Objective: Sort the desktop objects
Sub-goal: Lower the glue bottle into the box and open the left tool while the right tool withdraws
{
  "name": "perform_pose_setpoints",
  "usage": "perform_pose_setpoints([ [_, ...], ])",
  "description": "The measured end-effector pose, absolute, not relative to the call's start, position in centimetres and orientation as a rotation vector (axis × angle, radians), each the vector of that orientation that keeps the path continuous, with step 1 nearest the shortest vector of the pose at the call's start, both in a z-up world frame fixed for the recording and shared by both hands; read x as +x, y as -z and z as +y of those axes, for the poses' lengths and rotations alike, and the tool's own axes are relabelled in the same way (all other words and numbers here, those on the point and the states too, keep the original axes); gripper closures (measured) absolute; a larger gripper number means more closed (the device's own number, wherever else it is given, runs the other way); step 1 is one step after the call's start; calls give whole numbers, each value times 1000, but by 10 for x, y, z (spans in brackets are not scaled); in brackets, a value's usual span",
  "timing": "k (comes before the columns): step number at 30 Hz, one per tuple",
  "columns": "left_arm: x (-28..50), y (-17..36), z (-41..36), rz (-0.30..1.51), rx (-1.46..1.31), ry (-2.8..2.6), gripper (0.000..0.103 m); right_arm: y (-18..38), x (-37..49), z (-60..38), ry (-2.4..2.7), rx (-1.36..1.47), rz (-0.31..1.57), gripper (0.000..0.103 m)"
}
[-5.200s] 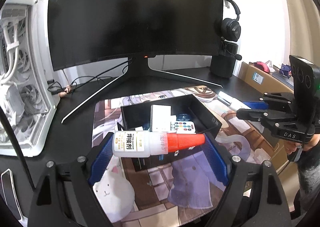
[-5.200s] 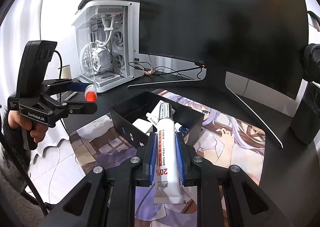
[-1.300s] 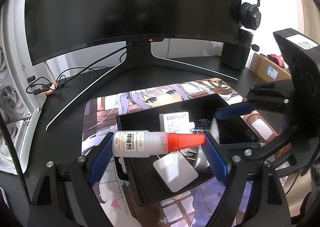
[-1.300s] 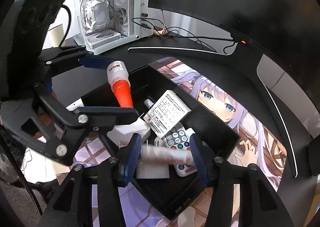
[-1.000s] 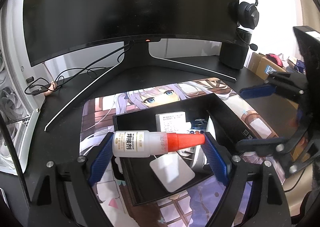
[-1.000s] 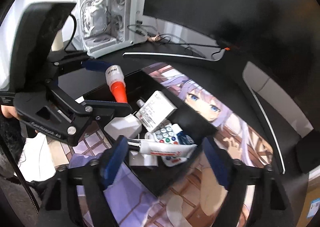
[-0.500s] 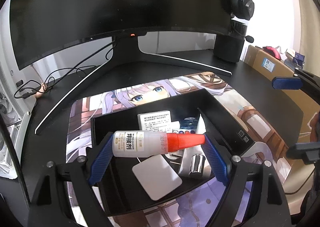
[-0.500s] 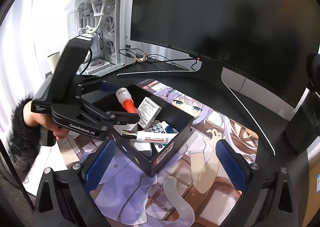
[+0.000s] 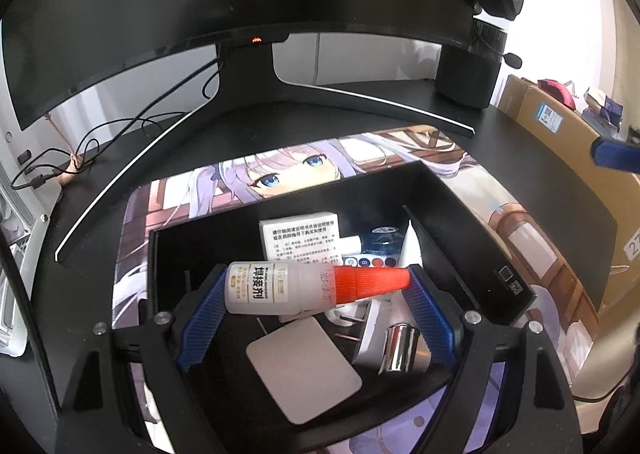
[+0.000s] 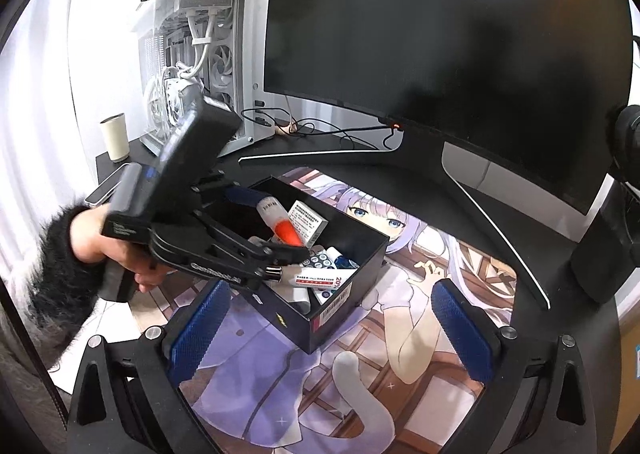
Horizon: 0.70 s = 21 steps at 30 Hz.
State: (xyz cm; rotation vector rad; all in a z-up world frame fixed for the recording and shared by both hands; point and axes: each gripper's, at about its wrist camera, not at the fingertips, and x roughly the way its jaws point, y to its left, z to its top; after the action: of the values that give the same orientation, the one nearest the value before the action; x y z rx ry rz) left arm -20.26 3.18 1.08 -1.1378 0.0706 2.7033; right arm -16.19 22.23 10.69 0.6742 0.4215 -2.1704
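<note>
Orange-capped glue bottle is pinched lengthwise by the left gripper above the black box; the ointment tube, just released, lies inside, and the right gripper, jaws just opened wide, is withdrawn empty: 1 item remains.

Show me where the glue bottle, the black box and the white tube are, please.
glue bottle (image 9: 260, 288), left wrist view, on its white label.
black box (image 10: 280, 314), right wrist view, on its near outer wall.
white tube (image 10: 316, 279), right wrist view, on its printed body, lying inside the box.
</note>
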Motion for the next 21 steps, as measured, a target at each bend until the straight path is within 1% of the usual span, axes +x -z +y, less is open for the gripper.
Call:
perform_pose_setpoints([
  [10, -204, -11, 33, 68, -1143, -2709, 16, -110, -159, 226, 2178, 666, 426, 1],
  [15, -200, -13, 33, 65, -1124, -2720, 12, -111, -159, 227, 2180, 668, 425, 1],
  [21, -189, -24, 34, 58, -1052, -2747, 3, -112, -159, 229, 2186, 671, 417, 1],
])
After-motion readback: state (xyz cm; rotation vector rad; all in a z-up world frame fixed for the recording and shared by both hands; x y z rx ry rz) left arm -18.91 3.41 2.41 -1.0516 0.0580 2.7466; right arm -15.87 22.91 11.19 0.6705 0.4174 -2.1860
